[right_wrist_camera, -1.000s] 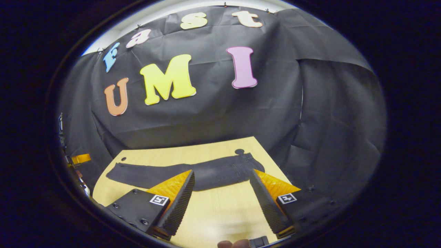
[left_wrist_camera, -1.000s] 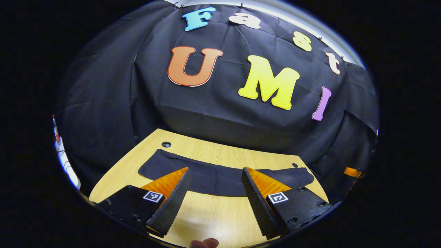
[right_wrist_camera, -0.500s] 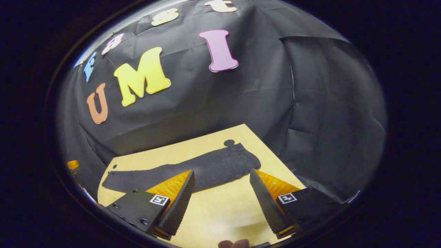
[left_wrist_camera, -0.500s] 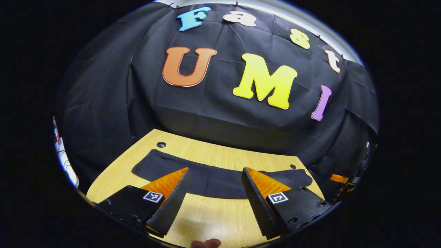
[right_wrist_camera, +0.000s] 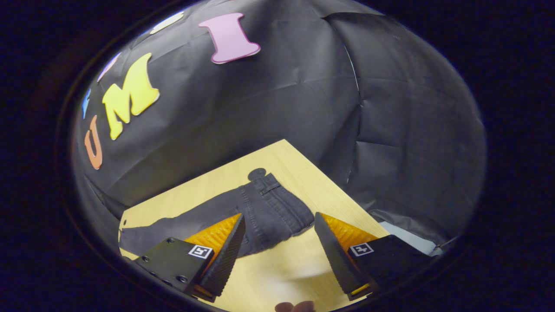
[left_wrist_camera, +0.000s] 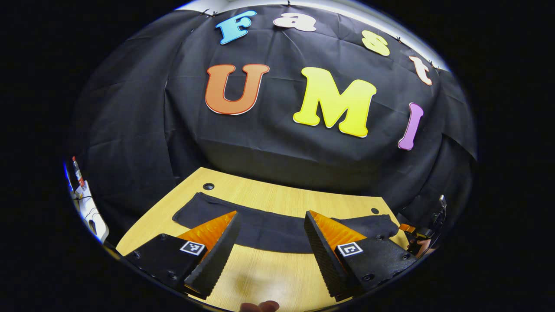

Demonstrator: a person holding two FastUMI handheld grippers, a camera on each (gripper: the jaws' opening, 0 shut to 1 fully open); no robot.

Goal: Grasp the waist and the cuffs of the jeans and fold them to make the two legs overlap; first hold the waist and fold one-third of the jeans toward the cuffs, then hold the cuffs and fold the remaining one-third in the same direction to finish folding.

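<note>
Lying flat along the far side of the wooden surface, the dark jeans are untouched. Your right gripper has swung toward the waist, which now sits larger and nearer between its spread jaws; your left gripper, also wide open, has barely moved above the legs. The right gripper view shows waistband stitching; the left gripper view shows the cuffs.

**Booth and table**

A light wooden table with round cable holes stood against creased black cloth walls. A pale strip ran above the cloth, and a bright reflection lay on the tabletop.
</note>
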